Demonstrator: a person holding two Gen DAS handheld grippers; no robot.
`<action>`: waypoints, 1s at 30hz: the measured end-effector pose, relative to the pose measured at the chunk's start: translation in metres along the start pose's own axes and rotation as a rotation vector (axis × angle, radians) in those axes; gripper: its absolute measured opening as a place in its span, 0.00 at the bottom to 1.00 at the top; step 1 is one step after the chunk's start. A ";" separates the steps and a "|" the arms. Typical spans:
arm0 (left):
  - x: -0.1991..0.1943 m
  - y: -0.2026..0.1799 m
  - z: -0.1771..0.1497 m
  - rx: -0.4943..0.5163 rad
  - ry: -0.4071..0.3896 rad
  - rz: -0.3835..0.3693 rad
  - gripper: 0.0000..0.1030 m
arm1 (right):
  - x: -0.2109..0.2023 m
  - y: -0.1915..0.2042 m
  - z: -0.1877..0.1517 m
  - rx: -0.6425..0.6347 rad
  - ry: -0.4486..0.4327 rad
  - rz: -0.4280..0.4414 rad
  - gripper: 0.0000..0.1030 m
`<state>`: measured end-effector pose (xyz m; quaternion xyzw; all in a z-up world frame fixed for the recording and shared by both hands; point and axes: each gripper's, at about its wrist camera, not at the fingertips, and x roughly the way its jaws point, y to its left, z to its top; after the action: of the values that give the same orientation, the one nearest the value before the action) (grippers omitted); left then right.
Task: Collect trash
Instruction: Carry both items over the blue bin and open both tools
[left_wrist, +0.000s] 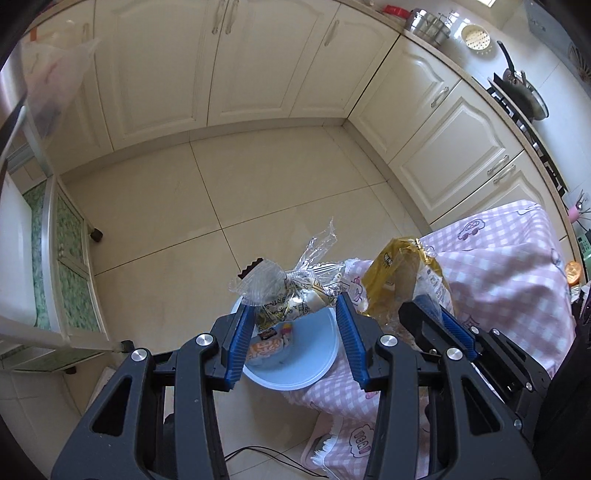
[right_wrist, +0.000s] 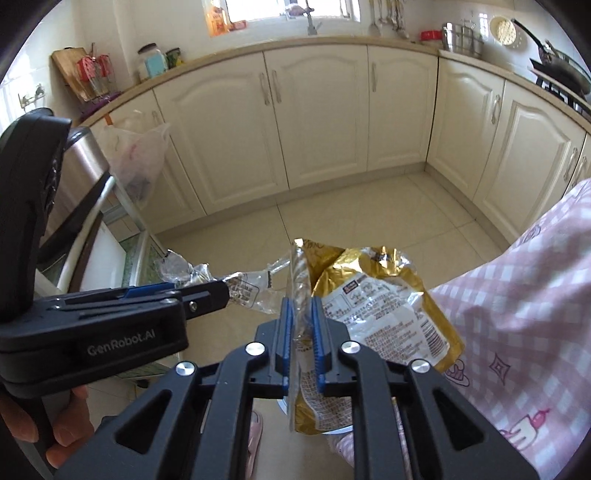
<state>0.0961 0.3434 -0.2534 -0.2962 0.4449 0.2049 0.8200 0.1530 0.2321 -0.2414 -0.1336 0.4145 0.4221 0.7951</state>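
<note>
A crumpled bundle of clear wrappers (left_wrist: 280, 288) sits between the blue pads of my left gripper (left_wrist: 293, 301), which is shut on it. Directly below stands a round light-blue bin (left_wrist: 317, 365) on the floor with an orange wrapper (left_wrist: 264, 349) inside. Just to the right, my right gripper (left_wrist: 424, 306) holds a gold snack bag (left_wrist: 395, 273). In the right wrist view the right gripper (right_wrist: 301, 301) is shut narrowly on the gold snack bag (right_wrist: 376, 306), which stands upright. My left gripper (right_wrist: 223, 291) reaches in from the left with the clear wrappers (right_wrist: 243, 291) sticking out.
A table under a pink checked cloth (left_wrist: 498, 266) fills the right side. A wheeled cart with green panels (left_wrist: 66, 258) stands left, and a plastic bag (left_wrist: 55, 81) hangs above it. Cream cabinets (right_wrist: 314, 118) ring the tiled floor (left_wrist: 258, 192). A cable (left_wrist: 258, 452) lies near. A hand (right_wrist: 66, 417) grips the left tool.
</note>
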 end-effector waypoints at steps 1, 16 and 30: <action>0.004 -0.001 0.001 0.004 0.004 0.001 0.41 | 0.005 -0.002 0.001 0.009 0.007 -0.001 0.14; 0.011 -0.015 0.004 0.039 0.016 0.002 0.42 | 0.001 -0.034 -0.006 0.078 0.004 -0.074 0.30; 0.007 -0.043 0.006 0.096 0.013 -0.021 0.45 | -0.037 -0.051 -0.004 0.088 -0.092 -0.213 0.32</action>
<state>0.1293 0.3159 -0.2435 -0.2624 0.4564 0.1726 0.8325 0.1800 0.1780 -0.2219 -0.1225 0.3792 0.3225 0.8586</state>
